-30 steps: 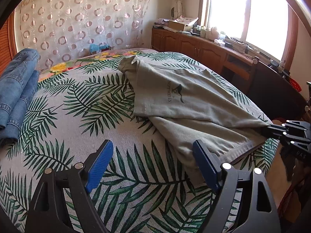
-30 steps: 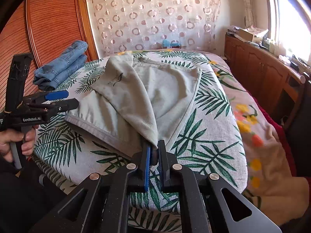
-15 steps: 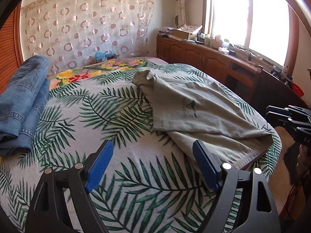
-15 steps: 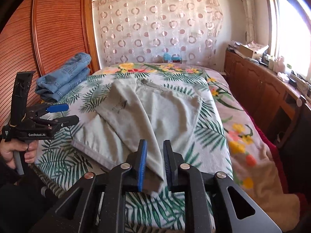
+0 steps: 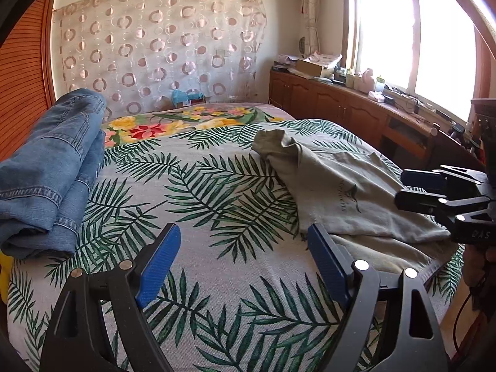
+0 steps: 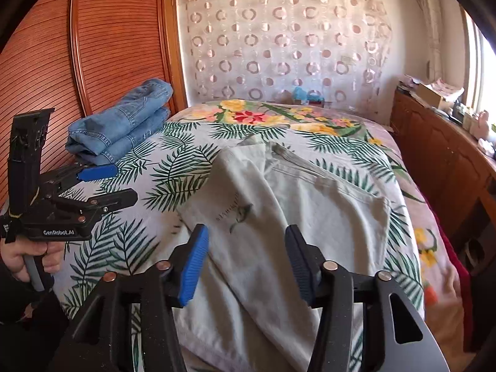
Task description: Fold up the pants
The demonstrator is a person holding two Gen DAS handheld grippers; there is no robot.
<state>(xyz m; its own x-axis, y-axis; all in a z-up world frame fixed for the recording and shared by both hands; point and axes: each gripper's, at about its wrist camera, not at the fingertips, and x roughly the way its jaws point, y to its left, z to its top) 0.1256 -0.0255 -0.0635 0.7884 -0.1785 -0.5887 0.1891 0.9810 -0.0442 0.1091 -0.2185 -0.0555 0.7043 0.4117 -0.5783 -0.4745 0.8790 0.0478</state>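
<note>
1. Left wrist view: the left gripper (image 5: 241, 260) hangs over the near part of the bed (image 5: 198, 241), its blue pads set wide apart with only the palm-leaf cover between them.
2. The grey pants (image 5: 338, 198) lie on the right side of the bed, running from mid-bed to the near right corner. One layer is folded over another, and a small dark print shows on the top layer.
3. The right blue pad sits just beside the near edge of the pants; I cannot tell whether it touches the cloth.
4. Folded jeans (image 5: 52, 170) are stacked at the left edge of the bed, well apart from the pants.
5. The right gripper (image 5: 412, 189) shows at the right edge of the bed, over the near end of the pants, with a gap between its two fingers.
6. Right wrist view: the right gripper (image 6: 245, 254) has just been opening. Its jaws now stand apart, above the pants (image 6: 279, 217), and the pads do not press on the cloth.
7. Here the pants lie along the middle of the bed (image 6: 396, 183), reaching the near edge, with a diagonal fold running under the gripper.
8. The left gripper (image 6: 114, 186) is at the left edge of the bed, held in a hand (image 6: 28, 260), its fingers parted and nothing between them.
9. The jeans (image 6: 124, 124) sit at the far left corner, against the wooden panel (image 6: 102, 46).
</note>
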